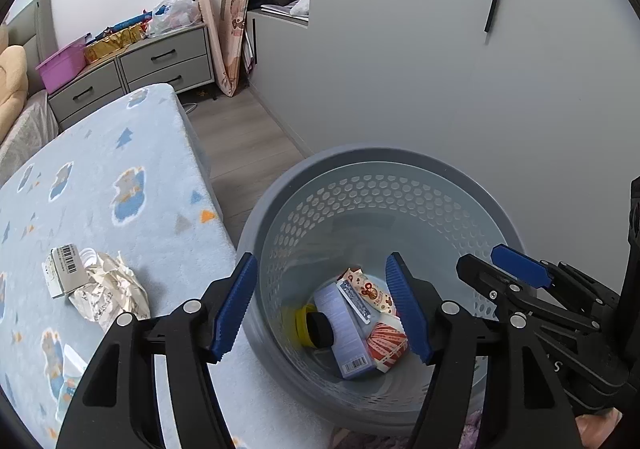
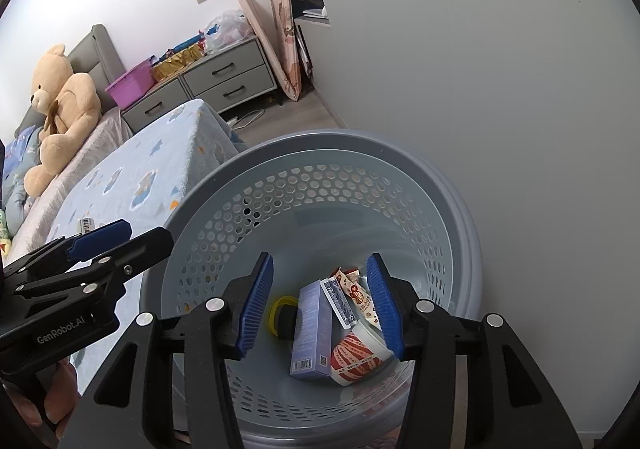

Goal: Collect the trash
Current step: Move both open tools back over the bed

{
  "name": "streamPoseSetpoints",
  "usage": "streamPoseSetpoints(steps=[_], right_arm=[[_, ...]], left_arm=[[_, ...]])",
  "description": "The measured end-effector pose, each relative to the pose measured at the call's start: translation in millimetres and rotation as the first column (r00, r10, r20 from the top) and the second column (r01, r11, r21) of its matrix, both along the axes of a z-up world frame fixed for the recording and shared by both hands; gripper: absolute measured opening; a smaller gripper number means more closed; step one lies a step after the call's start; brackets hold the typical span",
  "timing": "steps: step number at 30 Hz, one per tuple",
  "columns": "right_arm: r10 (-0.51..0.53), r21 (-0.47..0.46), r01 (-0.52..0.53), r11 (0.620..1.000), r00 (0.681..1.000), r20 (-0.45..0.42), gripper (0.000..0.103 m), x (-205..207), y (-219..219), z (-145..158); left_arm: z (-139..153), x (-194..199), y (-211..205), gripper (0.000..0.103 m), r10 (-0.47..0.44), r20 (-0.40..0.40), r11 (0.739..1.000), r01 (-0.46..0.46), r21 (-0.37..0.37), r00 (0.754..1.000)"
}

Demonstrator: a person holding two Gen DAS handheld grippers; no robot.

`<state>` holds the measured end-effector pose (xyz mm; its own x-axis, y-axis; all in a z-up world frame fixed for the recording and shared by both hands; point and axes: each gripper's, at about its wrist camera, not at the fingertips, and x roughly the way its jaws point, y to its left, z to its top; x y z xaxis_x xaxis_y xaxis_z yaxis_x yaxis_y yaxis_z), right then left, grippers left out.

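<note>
Both grippers, left (image 1: 322, 309) and right (image 2: 320, 307), hang empty and spread over the bin (image 1: 276, 205); next, reach the crumpled paper (image 1: 110, 289) on the bed (image 1: 120, 153)

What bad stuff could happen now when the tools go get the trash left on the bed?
1. The crumpled paper and small barcode box touch, so grabbing one may nudge the other off the bed.
2. The left tool and right tool, both open over the basket, sit close and might bump.

bed (image 1: 120, 169) | on it: crumpled paper (image 1: 110, 289), barcoded box (image 1: 64, 269) | floor (image 1: 240, 137): basket (image 1: 256, 217)
</note>
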<state>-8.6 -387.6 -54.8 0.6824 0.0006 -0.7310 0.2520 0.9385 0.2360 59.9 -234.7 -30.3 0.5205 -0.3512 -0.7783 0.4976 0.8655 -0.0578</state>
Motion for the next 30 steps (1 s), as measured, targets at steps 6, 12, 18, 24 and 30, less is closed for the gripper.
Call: streamPoseSetpoints(steps=[6, 12, 18, 24, 30], right_arm=[[0.0, -0.002, 0.0, 1.0, 1.0, -0.001, 0.056, 0.0, 0.5, -0.3], [0.007, -0.013, -0.008, 1.0, 1.0, -0.01, 0.067, -3.2, 6.2, -1.0], [0.012, -0.038, -0.013, 0.999, 1.0, -0.017, 0.074, -3.0, 15.8, 0.8], [0.028, -0.076, -0.029, 0.997, 1.0, -0.014, 0.081, -5.0, 31.2, 7.3], [0.057, -0.049, -0.057, 0.997, 0.998, 0.007, 0.088, -10.2, 51.2, 14.6]], left_arm=[[0.9, -4.1, 9.5, 0.066, 0.014, 0.009, 1.0, -0.014, 0.003, 1.0], [4.1, -10.4, 25.2, 0.067, 0.037, 0.015, 0.999, -0.037, -0.003, 0.999], [10.6, -17.6, 45.9, 0.067, 0.06, 0.031, 0.998, -0.06, -0.007, 0.998], [13.9, -27.4, 81.4, 0.068, 0.09, 0.038, 0.996, -0.09, -0.001, 0.995], [12.6, -33.7, 126.9, 0.068, 0.149, 0.035, 0.989, -0.15, 0.018, 0.988]])
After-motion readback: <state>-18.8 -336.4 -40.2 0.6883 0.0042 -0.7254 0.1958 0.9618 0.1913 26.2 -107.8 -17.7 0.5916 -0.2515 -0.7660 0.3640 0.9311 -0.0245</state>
